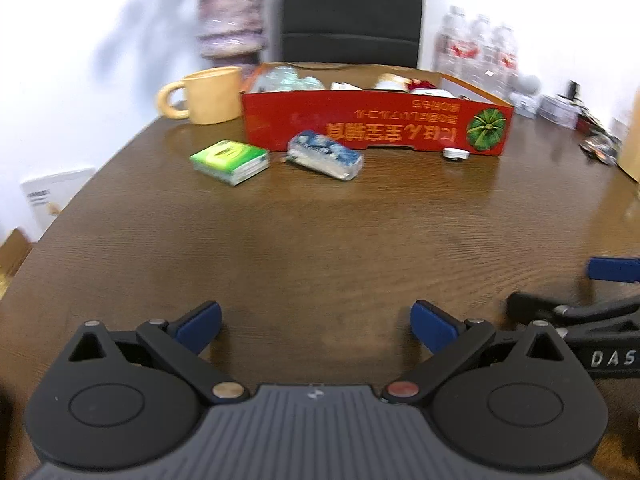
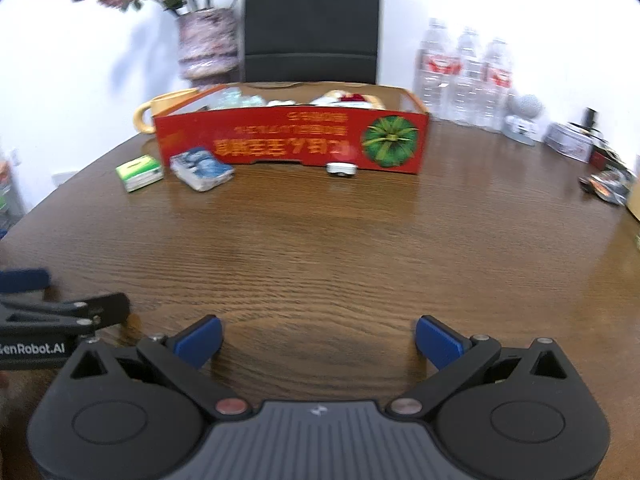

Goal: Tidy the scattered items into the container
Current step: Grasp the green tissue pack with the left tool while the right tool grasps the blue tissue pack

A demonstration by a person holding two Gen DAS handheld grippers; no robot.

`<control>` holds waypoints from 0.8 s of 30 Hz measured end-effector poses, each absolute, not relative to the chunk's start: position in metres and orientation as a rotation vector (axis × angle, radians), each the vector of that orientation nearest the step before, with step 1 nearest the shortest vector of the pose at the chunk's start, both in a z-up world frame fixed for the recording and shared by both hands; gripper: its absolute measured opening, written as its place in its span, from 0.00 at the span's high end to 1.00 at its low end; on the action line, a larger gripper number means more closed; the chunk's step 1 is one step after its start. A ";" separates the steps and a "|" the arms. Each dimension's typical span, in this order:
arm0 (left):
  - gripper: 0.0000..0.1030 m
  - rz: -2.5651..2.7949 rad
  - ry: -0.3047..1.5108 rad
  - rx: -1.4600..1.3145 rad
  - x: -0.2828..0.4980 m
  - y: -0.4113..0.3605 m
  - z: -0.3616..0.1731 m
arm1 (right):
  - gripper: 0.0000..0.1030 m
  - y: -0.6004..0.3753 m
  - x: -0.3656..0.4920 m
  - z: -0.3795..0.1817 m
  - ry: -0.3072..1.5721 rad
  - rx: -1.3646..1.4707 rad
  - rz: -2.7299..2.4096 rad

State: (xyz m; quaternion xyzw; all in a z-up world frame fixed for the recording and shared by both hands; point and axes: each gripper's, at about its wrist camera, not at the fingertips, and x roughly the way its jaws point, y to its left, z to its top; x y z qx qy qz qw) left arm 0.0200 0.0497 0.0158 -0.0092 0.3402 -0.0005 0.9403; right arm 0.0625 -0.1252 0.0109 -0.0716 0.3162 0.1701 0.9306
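While both grippers hang low over the near part of the brown table [image 1: 320,232], the red box [image 1: 376,124] stands at the far side and serves as the container. The left gripper [image 1: 316,326] has its blue-tipped fingers [image 1: 200,326] spread wide with nothing between them, well short of the box. The right gripper [image 2: 318,340] is spread just as wide and empty too, also well short of the box. Each gripper shows at the edge of the other's view, so the two sit side by side.

Three loose things lie on the table in front of the box. A green packet [image 1: 230,160] lies off the box's left front corner, clear of it. A blue and white packet [image 1: 326,154] lies just in front of the box's left part, close to its front wall; whether it touches, I cannot tell. A small white thing [image 1: 456,154] sits tight against the front wall toward the box's right end.

Inside the box several pale things show above the rim, too blurred to name. A tan mug [image 1: 208,94] stands just left of the box, a vase [image 1: 232,16] behind the mug, a black chair [image 1: 352,12] behind the box, and water bottles [image 1: 478,48] beyond its right end.
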 end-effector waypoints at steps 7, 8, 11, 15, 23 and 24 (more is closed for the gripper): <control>0.00 0.171 0.697 -0.200 0.129 0.116 0.048 | 0.13 -0.096 0.102 0.025 0.614 -0.205 0.462; 0.00 0.202 0.719 -0.207 0.147 0.121 0.044 | 0.25 -0.083 0.119 0.026 0.612 -0.210 0.505; 0.04 0.205 0.820 -0.204 0.194 0.127 0.025 | 0.45 -0.051 0.162 0.019 0.655 -0.220 0.598; 0.05 0.181 0.784 -0.173 0.201 0.122 0.014 | 0.54 -0.028 0.194 0.006 0.715 -0.211 0.649; 0.50 0.084 0.700 -0.019 0.142 0.093 0.011 | 0.74 -0.066 0.141 0.001 0.706 -0.256 0.590; 0.52 0.062 0.696 0.008 0.131 0.086 0.011 | 0.74 -0.074 0.130 0.002 0.707 -0.261 0.581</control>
